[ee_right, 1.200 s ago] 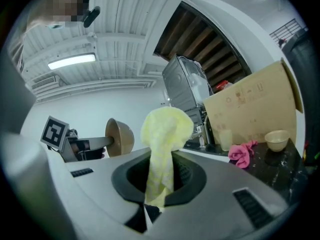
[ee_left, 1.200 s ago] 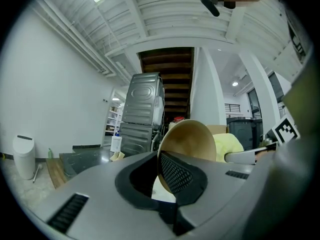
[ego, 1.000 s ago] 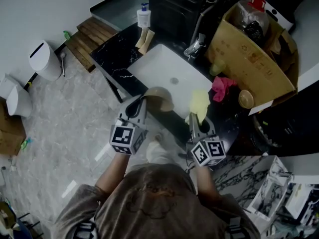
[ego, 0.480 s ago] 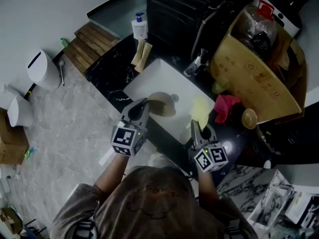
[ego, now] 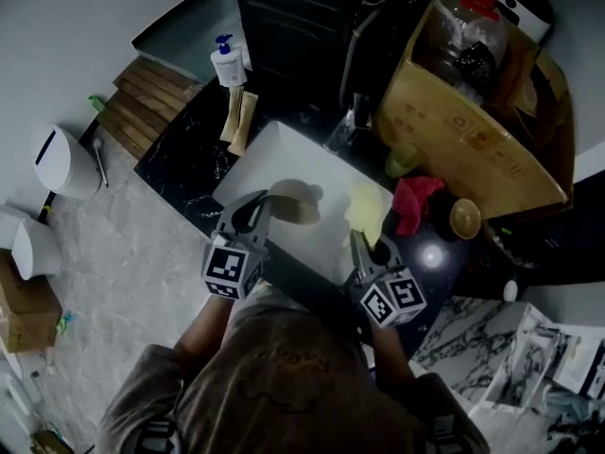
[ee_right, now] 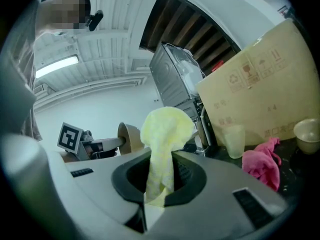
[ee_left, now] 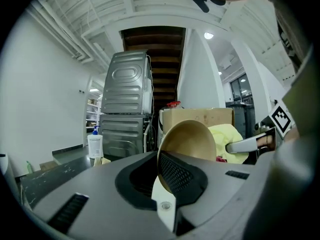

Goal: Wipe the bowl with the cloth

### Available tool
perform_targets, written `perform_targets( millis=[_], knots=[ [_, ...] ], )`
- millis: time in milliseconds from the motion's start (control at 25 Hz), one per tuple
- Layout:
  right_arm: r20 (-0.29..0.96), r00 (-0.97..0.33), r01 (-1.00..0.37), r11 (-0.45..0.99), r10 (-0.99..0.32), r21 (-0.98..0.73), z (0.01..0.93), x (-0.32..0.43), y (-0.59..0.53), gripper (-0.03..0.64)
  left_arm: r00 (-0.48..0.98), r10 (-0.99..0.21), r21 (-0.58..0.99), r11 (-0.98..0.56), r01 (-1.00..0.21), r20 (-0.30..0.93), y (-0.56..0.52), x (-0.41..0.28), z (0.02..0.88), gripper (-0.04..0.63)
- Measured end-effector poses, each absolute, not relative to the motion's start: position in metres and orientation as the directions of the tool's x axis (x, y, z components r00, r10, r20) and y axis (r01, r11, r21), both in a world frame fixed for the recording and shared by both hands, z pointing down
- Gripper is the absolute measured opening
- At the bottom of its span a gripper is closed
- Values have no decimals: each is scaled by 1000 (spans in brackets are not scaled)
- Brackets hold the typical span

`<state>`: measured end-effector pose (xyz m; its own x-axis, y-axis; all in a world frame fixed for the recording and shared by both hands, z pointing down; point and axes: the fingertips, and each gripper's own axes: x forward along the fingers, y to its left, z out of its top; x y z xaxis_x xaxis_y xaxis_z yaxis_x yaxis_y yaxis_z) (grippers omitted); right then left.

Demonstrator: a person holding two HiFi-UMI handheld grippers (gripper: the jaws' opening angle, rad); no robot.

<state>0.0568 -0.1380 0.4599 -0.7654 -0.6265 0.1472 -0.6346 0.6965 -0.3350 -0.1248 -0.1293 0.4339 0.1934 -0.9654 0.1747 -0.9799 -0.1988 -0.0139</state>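
**Rim pinch and a floppy cloth: the weak spots**

The left gripper (ego: 262, 204) has its jaws closed on the rim of the tan bowl (ego: 295, 203). The bowl sits tipped on edge above the white sink (ego: 269, 154), with its opening toward the right side. In the left gripper view only a short stretch of rim sits between the pads, and the rest of the bowl sticks out unsupported.

The right gripper (ee_right: 159, 186) has its jaws clamped on a bunched end of the yellow cloth (ee_right: 165, 131), and the free wad bulges above them. In the head view the cloth is near the bowl but apart from it, so there is no contact yet.

Likely risks:
- A hard push with the cloth could lever the bowl around the pinch point. It could then twist or slip out into the sink.
- The cloth wad is loose. It may fold over or drag out of the jaws instead of rubbing.
- Bare jaw tips could knock the bowl if the wad collapses.
- The pink rag (ego: 414, 200) and the small bowl (ego: 464, 218) on the dark counter are close to the right elbow's path. A wide swing could sweep them.
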Motion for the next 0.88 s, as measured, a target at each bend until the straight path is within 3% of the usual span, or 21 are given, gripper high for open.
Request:
perform_targets(
  millis=[200,400,880],
  knots=[
    [157,-747,-656,678,-646,-333,450,61,-146,28,273,-945,-57,-287,-956,182,-148,-120,433,18],
    [191,-789,-613,734,-584,-291,433,43,-153,28,340,-923,-106,-362,-926,181,-167,-120,434,18],
    [356,-838,-448,894,-414,-16,431,-9,-170,28,596,-763,-116,-634,-764,250,-179,-93,439,18]
  ],
)
